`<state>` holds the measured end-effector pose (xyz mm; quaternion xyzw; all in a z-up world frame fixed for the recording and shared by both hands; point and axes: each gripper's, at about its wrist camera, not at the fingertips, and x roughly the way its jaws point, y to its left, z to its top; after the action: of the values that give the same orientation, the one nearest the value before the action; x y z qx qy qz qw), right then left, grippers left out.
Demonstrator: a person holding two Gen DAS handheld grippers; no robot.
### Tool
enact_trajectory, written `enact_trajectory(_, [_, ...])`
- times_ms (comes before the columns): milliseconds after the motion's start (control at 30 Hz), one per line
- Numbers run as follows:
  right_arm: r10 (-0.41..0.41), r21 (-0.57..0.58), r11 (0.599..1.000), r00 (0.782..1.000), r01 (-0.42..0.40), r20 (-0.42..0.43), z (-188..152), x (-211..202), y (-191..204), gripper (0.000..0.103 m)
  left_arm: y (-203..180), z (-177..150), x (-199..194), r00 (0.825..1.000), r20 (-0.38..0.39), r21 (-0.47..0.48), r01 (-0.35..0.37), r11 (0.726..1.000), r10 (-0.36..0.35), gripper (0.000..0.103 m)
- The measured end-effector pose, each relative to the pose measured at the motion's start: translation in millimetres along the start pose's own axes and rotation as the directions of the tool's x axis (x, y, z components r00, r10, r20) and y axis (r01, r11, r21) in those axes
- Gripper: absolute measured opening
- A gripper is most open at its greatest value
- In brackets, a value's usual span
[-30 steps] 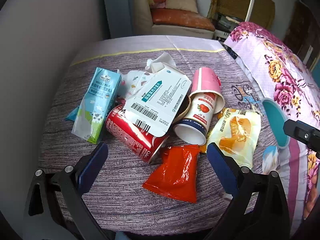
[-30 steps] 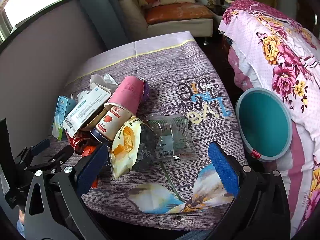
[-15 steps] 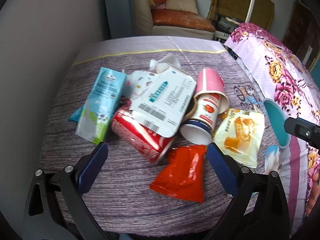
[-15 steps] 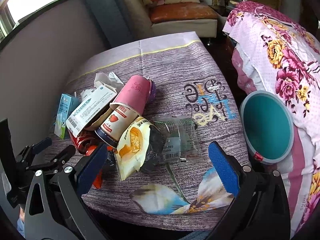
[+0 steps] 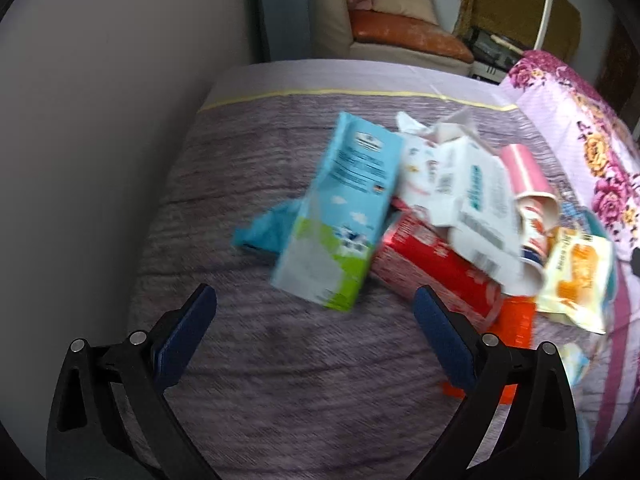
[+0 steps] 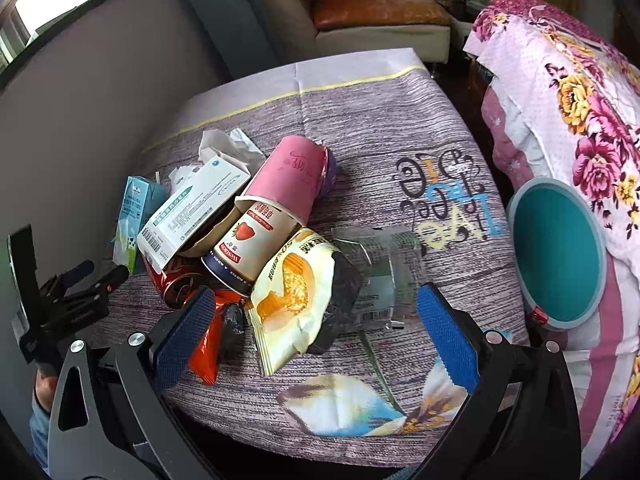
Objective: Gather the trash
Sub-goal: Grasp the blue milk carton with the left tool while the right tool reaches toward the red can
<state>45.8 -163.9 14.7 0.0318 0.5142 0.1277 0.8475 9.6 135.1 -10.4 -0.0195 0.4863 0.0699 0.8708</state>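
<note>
While the trash sits heaped on the worktop (image 6: 380, 112), I see the milk carton (image 5: 344, 216) lying flat at about 12 o'clock from my left gripper (image 5: 312, 340), with nothing between the two blue pads, whose jaws stand wide apart. At 2 o'clock from that carton a red can (image 5: 436, 272) lies on its side, touching it, and a white box (image 5: 476, 204) rests across the can's top. A red wrapper (image 5: 516, 320) pokes out at the can's near end. The left view is blurred, so fine print is unreadable.

From my right gripper (image 6: 316, 332), jaws likewise spread and empty, a yellow snack bag (image 6: 292, 292) lies at 12 o'clock just ahead of the pads. Touching it at 1 o'clock is a clear plastic wrapper (image 6: 384, 276). A strawberry cup (image 6: 248, 244) lies tipped at 11 o'clock with its base nested inside a pink cup (image 6: 288, 176). Crumpled tissue (image 6: 228, 144) sits behind the white box at the heap's far side.

At 3 o'clock, off the worktop's edge, a teal bin (image 6: 560, 252) stands beside a floral bedspread (image 6: 568, 92). My left gripper shows at 9 o'clock in the right view, held by a hand (image 6: 42, 388).
</note>
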Motion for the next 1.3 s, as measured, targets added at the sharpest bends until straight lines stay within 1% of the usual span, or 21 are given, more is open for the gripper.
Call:
enact_trajectory(67, [0.000,-0.001,1.000,1.000,0.000,-0.002,3,3,2,0.097,4,6,5,1.000,-0.005,0.016,-0.004,1.000,0.004,0.090])
enact_trajectory(133, [0.003,-0.002,1.000,1.000,-0.003,-0.004,7,4,4,0.097,7,12,9,1.000,-0.020,0.027,0.024,0.999,-0.023,0.089])
enact_trajectory(267, [0.015,-0.008,1.000,1.000,-0.015,-0.015,16,9,10,0.097,9,29,21,0.999,-0.033,0.060,0.030,0.998,-0.028,0.089])
enact_trajectory(300, [0.020,-0.008,1.000,1.000,-0.021,-0.019,18,11,12,0.097,11,34,24,0.998,-0.044,0.057,0.046,0.997,-0.044,0.089])
enact_trajectory(367, [0.032,-0.005,0.999,0.999,-0.032,-0.030,23,15,15,0.097,12,43,28,0.992,-0.068,0.040,0.113,0.993,-0.110,0.089])
enact_trajectory(400, [0.035,-0.001,0.999,0.999,-0.035,-0.036,25,16,15,0.097,11,48,29,0.990,-0.067,0.040,0.125,0.991,-0.122,0.089])
enact_trajectory(500, [0.032,0.007,0.999,0.999,-0.032,-0.036,32,20,16,0.097,5,58,36,0.995,-0.054,0.072,0.083,0.994,-0.079,0.089])
enact_trajectory(667, [0.045,0.028,0.999,0.998,-0.043,-0.050,39,28,15,0.097,5,63,56,0.993,-0.080,0.068,0.090,0.994,-0.084,0.089])
enact_trajectory(700, [0.045,0.030,0.999,0.998,-0.043,-0.052,41,29,15,0.097,8,63,59,0.992,-0.085,0.058,0.098,0.994,-0.092,0.084])
enact_trajectory(733, [0.047,0.035,0.998,0.997,-0.045,-0.055,43,31,14,0.097,10,63,61,0.989,-0.087,0.046,0.120,0.992,-0.116,0.074])
enact_trajectory(767, [0.051,0.040,0.998,0.997,-0.049,-0.057,45,32,14,0.096,13,62,62,0.987,-0.087,0.038,0.138,0.990,-0.134,0.062])
enact_trajectory(800, [0.056,0.047,0.997,0.997,-0.054,-0.058,48,33,13,0.089,13,63,60,0.988,-0.080,0.037,0.139,0.990,-0.136,0.056])
enact_trajectory(833, [0.056,0.051,0.997,0.997,-0.054,-0.059,50,34,12,0.079,15,64,60,0.986,-0.078,0.031,0.151,0.988,-0.148,0.056])
enact_trajectory(867, [0.056,0.055,0.997,0.997,-0.052,-0.061,52,36,12,0.073,18,64,58,0.984,-0.074,0.018,0.163,0.986,-0.161,0.055])
enact_trajectory(900, [0.059,0.059,0.997,0.996,-0.055,-0.064,54,37,12,0.062,20,64,57,0.982,-0.070,0.005,0.176,0.984,-0.175,0.054])
enact_trajectory(967, [0.073,0.063,0.996,0.994,-0.069,-0.076,57,42,14,0.060,27,63,58,0.981,-0.064,-0.021,0.183,0.983,-0.184,0.053])
enact_trajectory(1000, [0.079,0.055,0.996,0.994,-0.074,-0.082,58,44,18,0.060,29,61,59,0.983,-0.064,-0.025,0.173,0.985,-0.175,0.056])
enact_trajectory(1067, [0.076,0.038,0.997,0.993,-0.073,-0.088,60,47,23,0.060,31,57,62,0.984,-0.069,-0.034,0.160,0.987,-0.162,0.056])
enact_trajectory(1133, [0.084,0.043,0.996,0.992,-0.080,-0.098,64,50,24,0.060,28,50,70,0.985,-0.109,-0.035,0.133,0.991,-0.136,0.057])
enact_trajectory(1233, [0.088,0.062,0.995,0.991,-0.082,-0.100,70,53,22,0.060,29,40,77,0.979,-0.153,-0.056,0.128,0.990,-0.135,0.059])
enact_trajectory(1300, [0.085,0.067,0.995,0.992,-0.079,-0.097,73,54,20,0.060,29,36,78,0.981,-0.141,-0.059,0.128,0.990,-0.136,0.058])
